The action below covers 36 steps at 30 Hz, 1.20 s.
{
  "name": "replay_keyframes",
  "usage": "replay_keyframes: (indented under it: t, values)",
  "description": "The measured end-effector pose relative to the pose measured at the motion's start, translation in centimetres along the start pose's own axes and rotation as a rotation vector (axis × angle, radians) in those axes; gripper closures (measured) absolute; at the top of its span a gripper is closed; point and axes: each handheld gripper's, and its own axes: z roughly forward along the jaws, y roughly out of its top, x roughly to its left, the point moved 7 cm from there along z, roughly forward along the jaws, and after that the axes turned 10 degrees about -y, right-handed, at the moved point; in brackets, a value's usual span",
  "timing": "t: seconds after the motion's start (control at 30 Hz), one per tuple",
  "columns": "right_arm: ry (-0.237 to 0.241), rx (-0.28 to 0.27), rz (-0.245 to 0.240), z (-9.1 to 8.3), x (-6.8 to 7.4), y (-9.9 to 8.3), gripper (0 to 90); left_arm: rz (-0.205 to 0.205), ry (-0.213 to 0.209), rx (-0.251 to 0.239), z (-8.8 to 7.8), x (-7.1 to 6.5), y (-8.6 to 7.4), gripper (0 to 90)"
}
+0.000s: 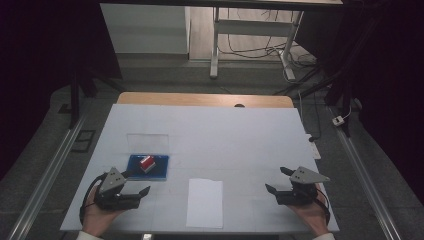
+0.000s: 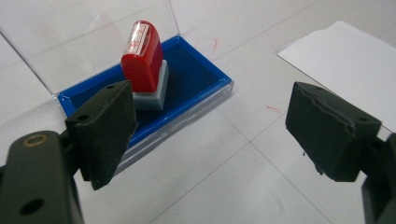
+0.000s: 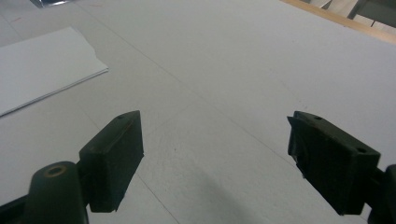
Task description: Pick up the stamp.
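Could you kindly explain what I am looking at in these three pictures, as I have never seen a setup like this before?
There is no robot here: a person sits at a white table and holds a hand tool with two black jaws in each hand. The high view looks down from above the person's side. The left gripper shows at its left, the right gripper at its right. Both stand open and hold nothing.

The other two pictures come from small cameras riding on the tools, looking out between their own jaws.

On the table lie a white sheet of paper and a blue ink pad tray with its clear lid swung open. A red stamp stands upright in the tray, just ahead of the left gripper. The right gripper view looks over bare table, with the paper at its left.
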Motion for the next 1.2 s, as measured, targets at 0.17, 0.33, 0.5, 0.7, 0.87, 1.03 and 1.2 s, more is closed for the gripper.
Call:
replay_keyframes:
  t: [0.17,0.33,0.5,0.7,0.87,1.03,1.2]
  values:
    - [0.007,-0.006,0.005,0.0,0.1,0.1,19.7,0.0,0.009,0.002,-0.2,0.2,0.2,16.3]
    - [0.011,-0.001,0.014,0.1,0.0,-0.1,20.2,-0.005,0.016,-0.005,-0.6,0.4,0.8,17.0]
    - [0.017,-0.002,0.022,0.1,0.0,-0.2,20.8,-0.006,0.012,0.008,-0.9,0.4,1.6,17.4]
    - [0.022,0.003,0.027,0.3,0.1,-0.3,21.9,-0.005,0.018,0.023,-1.3,0.8,3.3,17.6]
    - [0.022,0.011,0.033,0.5,0.2,-0.4,22.4,0.019,-0.001,0.055,-0.8,0.9,4.2,18.6]
    - [0.025,0.018,0.015,0.6,0.6,-0.4,22.7,0.028,-0.009,0.086,-0.5,1.0,5.0,18.9]
    - [0.034,0.015,0.011,0.7,0.8,-0.4,22.7,0.038,-0.026,0.111,-0.3,1.2,5.8,20.4]
